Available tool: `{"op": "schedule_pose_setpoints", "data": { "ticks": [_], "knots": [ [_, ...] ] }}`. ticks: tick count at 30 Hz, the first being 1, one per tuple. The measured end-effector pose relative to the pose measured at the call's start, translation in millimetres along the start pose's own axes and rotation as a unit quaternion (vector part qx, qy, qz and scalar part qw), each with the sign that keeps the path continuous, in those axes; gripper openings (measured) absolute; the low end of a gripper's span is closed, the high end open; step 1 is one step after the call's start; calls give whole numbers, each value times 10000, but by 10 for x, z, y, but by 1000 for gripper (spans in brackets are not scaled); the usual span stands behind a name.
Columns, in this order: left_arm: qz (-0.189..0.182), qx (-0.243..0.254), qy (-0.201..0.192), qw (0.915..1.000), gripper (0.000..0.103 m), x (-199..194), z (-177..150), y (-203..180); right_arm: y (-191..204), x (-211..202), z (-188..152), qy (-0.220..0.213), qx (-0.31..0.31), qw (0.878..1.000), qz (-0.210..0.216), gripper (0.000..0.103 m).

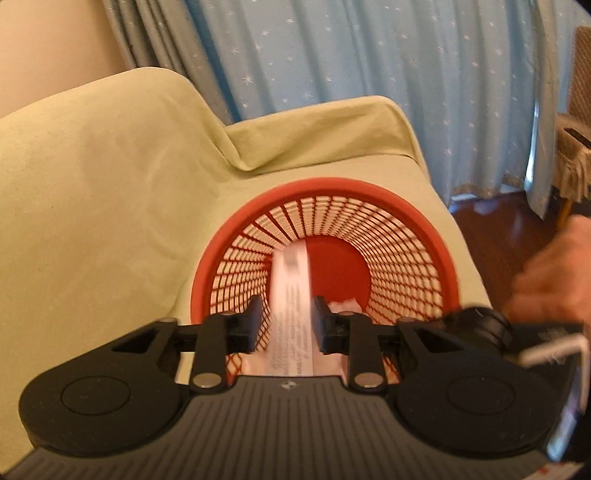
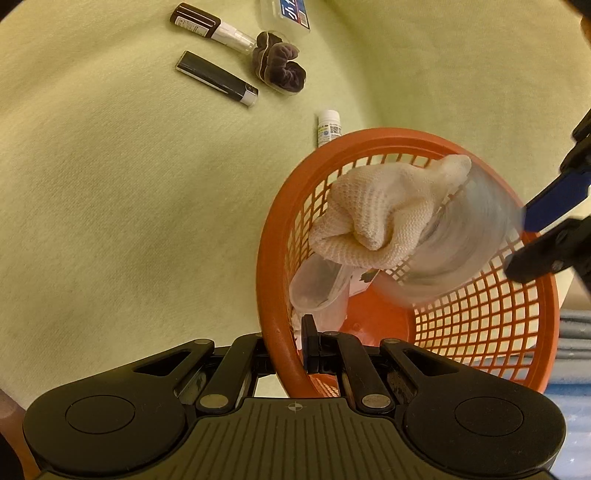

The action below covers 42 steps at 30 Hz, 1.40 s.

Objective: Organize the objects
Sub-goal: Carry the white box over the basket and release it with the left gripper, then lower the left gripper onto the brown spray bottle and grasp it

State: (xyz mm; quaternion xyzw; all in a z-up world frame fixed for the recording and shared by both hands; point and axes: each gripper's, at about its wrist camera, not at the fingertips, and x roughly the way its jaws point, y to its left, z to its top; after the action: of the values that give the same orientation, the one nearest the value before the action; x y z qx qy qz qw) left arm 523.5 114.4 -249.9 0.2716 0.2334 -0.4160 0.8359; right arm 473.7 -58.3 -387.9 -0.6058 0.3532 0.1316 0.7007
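While my right gripper [image 2: 309, 343] pinches the red basket's [image 2: 476, 325] rim at lower centre, my left gripper [image 1: 286, 325] straddles a white packet [image 1: 291, 295], grip unclear.

Two close wrist views angled down, sharing the red basket [image 1: 325, 192].

A red-orange openwork basket [image 2: 480, 332] sits on a pale green cloth cover [image 2: 110, 221], holding a knitted cream cloth bundle [image 2: 373, 210], an open clear pouch [image 2: 317, 288] and, motion-blurred above its rim, a clear packet with printed text [image 1: 291, 291]. Outside the basket on the cover lie a small white labelled bottle [image 2: 328, 127] just beside the rim, and further off a dark tube with a white cap [image 2: 216, 78], a brown tube with a clear cap [image 2: 210, 27] and a dark scrunchie [image 2: 279, 64], the last two touching.
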Motion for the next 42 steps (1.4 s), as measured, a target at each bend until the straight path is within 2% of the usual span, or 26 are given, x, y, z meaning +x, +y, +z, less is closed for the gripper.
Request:
{"op": "schedule_pose_setpoints", "data": {
  "ticks": [5, 11, 19, 26, 42],
  "knots": [
    [34, -146, -67, 9999, 29, 23, -30, 21, -9, -7, -41, -27, 59, 10000, 16, 1],
    [223, -276, 24, 9994, 28, -156, -201, 131, -25, 3, -37, -36, 109, 9999, 36, 2],
    [618, -540, 209, 9964, 29, -443, -522, 320, -32, 10, -48, -36, 147, 9999, 45, 2],
    [971, -864, 461, 9905, 32, -634, -910, 502, -36, 9, -49, -28, 135, 9999, 58, 2],
    [1021, -1443, 984, 9793, 41, -638, -1764, 558, -22, 8, -39, 13, 57, 10000, 60, 2]
  ]
}}
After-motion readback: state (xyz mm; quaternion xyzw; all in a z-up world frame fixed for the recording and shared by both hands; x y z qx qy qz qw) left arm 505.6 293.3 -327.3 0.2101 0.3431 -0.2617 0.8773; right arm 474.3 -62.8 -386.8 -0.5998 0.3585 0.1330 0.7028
